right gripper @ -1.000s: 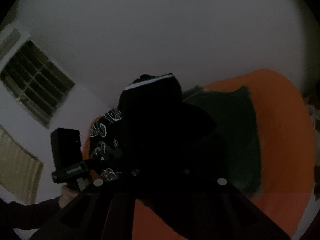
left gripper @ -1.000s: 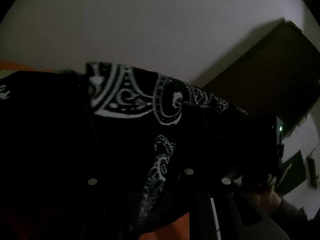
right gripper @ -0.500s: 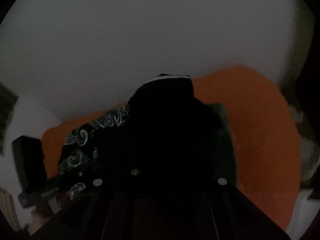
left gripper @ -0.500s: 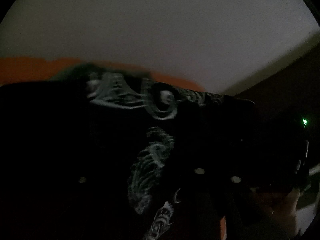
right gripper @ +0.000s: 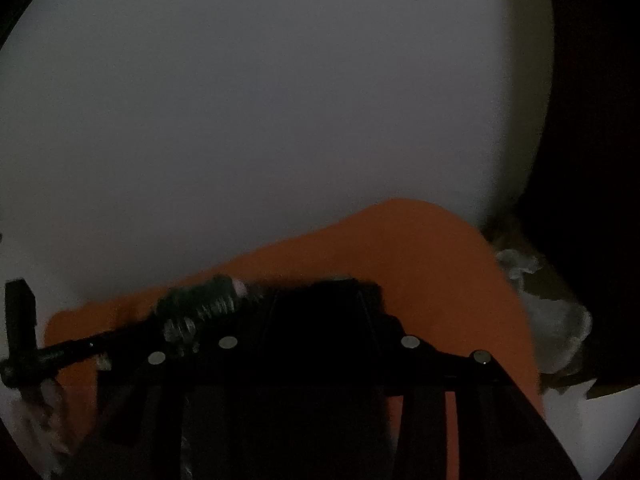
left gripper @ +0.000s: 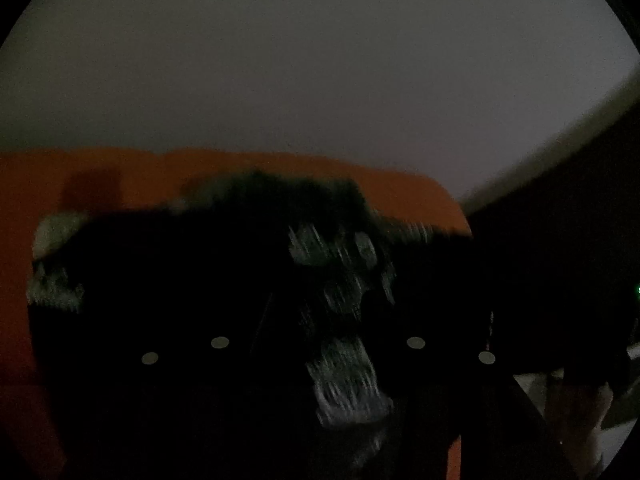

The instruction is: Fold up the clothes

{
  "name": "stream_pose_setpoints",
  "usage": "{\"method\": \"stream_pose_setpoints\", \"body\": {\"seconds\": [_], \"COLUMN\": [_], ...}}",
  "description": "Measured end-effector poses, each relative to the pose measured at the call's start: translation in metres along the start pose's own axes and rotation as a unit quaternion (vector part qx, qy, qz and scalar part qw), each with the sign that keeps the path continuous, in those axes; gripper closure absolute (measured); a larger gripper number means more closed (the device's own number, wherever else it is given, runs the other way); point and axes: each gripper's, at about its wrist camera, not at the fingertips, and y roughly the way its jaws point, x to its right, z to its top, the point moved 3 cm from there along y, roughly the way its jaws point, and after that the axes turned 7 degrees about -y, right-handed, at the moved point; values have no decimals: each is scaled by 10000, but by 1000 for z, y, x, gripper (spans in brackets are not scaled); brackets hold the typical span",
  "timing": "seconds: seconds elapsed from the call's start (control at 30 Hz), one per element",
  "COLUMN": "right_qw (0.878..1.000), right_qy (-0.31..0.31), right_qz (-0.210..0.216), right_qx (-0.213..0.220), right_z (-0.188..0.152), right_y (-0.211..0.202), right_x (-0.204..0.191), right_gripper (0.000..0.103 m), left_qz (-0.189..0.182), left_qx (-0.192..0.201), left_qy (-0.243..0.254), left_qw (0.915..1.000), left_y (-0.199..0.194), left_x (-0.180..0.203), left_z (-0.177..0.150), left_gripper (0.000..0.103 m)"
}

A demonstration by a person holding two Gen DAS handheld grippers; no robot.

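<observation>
A black garment (left gripper: 192, 280) with a white paisley print lies on the orange surface (left gripper: 100, 176), blurred by motion. My left gripper (left gripper: 320, 304) points down at it; its jaws are opening, and printed cloth lies loose between the dark fingers. In the right wrist view my right gripper (right gripper: 320, 300) hangs over the same black garment (right gripper: 328, 292); its jaws are opening too, with black cloth between them. The fingertips are hard to pick out against the dark cloth. The left gripper's long black frame (right gripper: 72, 350) reaches in from the left.
A dark green cloth (left gripper: 280, 192) lies just beyond the garment. A pale wall fills the upper half of both views. A dark wooden cupboard (left gripper: 560, 240) stands to the right. Crumpled pale material (right gripper: 560, 320) sits past the orange surface's right edge. A hand (left gripper: 576, 412) shows at lower right.
Both grippers tipped downward and the raised garment came down flat onto the orange surface. Both pairs of jaws stand wider apart than before.
</observation>
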Motion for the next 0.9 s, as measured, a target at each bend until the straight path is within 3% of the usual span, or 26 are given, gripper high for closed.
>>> {"method": "stream_pose_setpoints", "body": {"seconds": [0.1,0.23,0.27,0.3,0.33,0.43,0.47,0.53,0.57,0.6,0.67,0.73,0.8,0.83,0.9], "right_qw": [9957,9798,9775,9788,9812,9892,9887,9816,9713,9661,9625,9568,9502,9477,9402], "right_qy": [167,303,200,108,125,890,1164,1655,1968,2099,2205,2318,2503,2593,2844], "right_qz": [720,1531,1478,1259,1003,45,-23,597,1066,1239,1252,1333,1480,1508,1555], "right_qx": [-554,-1248,-1491,-1611,-1645,-1167,-941,-744,-800,-855,-960,-1142,-1123,-1088,-1048], "right_z": [-68,-159,-180,-191,-198,-197,-194,-194,-199,-205,-216,-226,-230,-230,-231], "right_y": [-10,0,11,19,23,8,-3,-12,-10,-7,1,8,20,25,34], "right_x": [-5,-13,-13,-9,-1,49,62,67,67,65,58,60,55,54,52], "right_gripper": [66,66,76,99,103,102,101,97,78,53,46,47,63,64,83], "left_qz": [-325,-305,-216,-125,-27,51,-5,-46,-59,-90,-132,-161,-263,-295,-283], "left_qx": [-186,-434,-461,-471,-455,-413,-407,-366,-371,-367,-356,-372,-410,-423,-445], "left_qy": [125,244,293,353,417,487,444,346,292,207,43,-138,-337,-401,-458], "left_qw": [9992,9983,9983,9982,9981,9979,9982,9987,9989,9991,9993,9991,9982,9979,9976], "left_y": [9,24,26,27,26,11,7,-3,-7,-11,-15,-18,-22,-23,-20], "left_x": [22,28,27,26,24,17,13,4,-1,-6,-16,-25,-32,-34,-36], "left_z": [-47,-93,-102,-109,-114,-129,-133,-144,-149,-152,-156,-161,-162,-163,-170], "left_gripper": [57,57,57,57,57,57,57,57,57,57,57,57,57,57,57]}}
